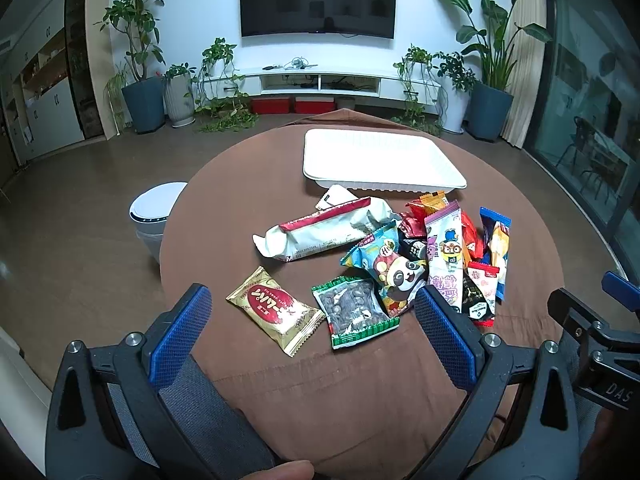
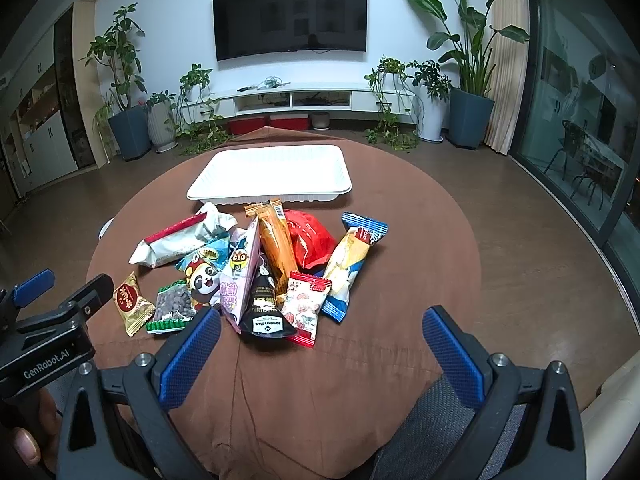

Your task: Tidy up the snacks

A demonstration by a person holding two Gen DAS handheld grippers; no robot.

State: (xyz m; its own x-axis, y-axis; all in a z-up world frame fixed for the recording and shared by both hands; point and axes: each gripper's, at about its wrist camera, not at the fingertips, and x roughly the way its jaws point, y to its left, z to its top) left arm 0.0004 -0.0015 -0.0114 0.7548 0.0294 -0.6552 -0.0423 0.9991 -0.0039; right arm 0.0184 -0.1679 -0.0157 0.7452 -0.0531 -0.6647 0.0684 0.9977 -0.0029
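Note:
A pile of snack packets lies on a round table with a brown cloth (image 1: 360, 380). Nearest my left gripper (image 1: 316, 316) are a gold packet (image 1: 274, 315) and a green-edged nut packet (image 1: 354, 316); a long white-and-red pack (image 1: 324, 232) and a panda packet (image 1: 394, 270) lie beyond. An empty white tray (image 1: 380, 158) sits at the far side, also in the right wrist view (image 2: 272, 176). My right gripper (image 2: 322, 334) is open above the cloth, just short of a black packet (image 2: 266, 312), a red-and-white packet (image 2: 306, 304) and a blue-and-white bar (image 2: 352, 264). Both grippers are open and empty.
A white round bin (image 1: 156, 216) stands on the floor left of the table. The left gripper's body (image 2: 52, 328) shows at the left edge of the right wrist view. Plants, a TV stand and a glass door line the room beyond.

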